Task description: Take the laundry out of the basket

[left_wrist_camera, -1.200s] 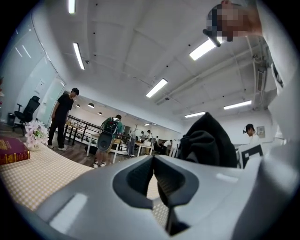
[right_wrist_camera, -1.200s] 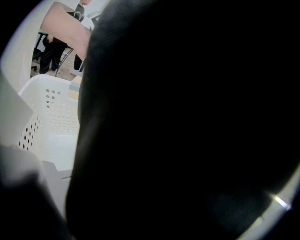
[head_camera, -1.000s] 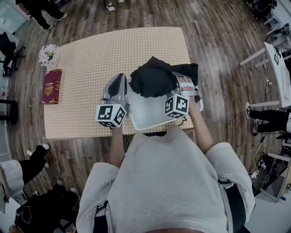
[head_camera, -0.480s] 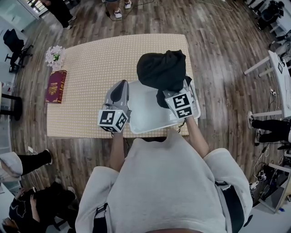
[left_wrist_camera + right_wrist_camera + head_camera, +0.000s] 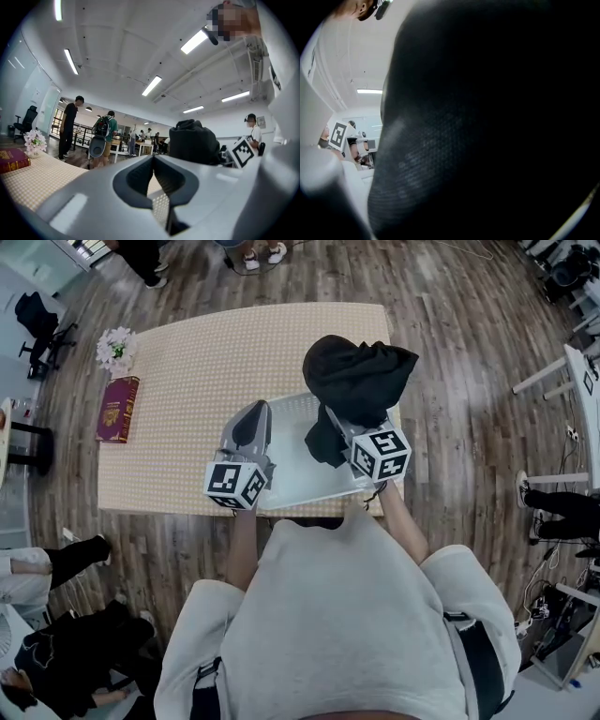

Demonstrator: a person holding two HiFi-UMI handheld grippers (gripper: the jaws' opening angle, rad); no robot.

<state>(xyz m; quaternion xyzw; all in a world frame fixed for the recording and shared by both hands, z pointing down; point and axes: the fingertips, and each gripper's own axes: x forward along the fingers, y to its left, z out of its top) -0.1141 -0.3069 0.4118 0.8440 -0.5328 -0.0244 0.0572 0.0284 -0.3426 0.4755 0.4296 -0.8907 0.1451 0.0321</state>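
Right hand-held gripper (image 5: 356,435) pinches the black garment (image 5: 361,381), now raised above the basket (image 5: 291,479); I see none left inside.

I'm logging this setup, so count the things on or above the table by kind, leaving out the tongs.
black garment: 1
white basket: 1
red book: 1
flower bunch: 1
Total: 4

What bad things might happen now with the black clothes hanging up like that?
The black garment hangs bunched from the right gripper, so it might slip out and fall. Its loose end dangles over the basket and might snag the rim. The basket sits at the near edge of the table; a tug might slide it off.
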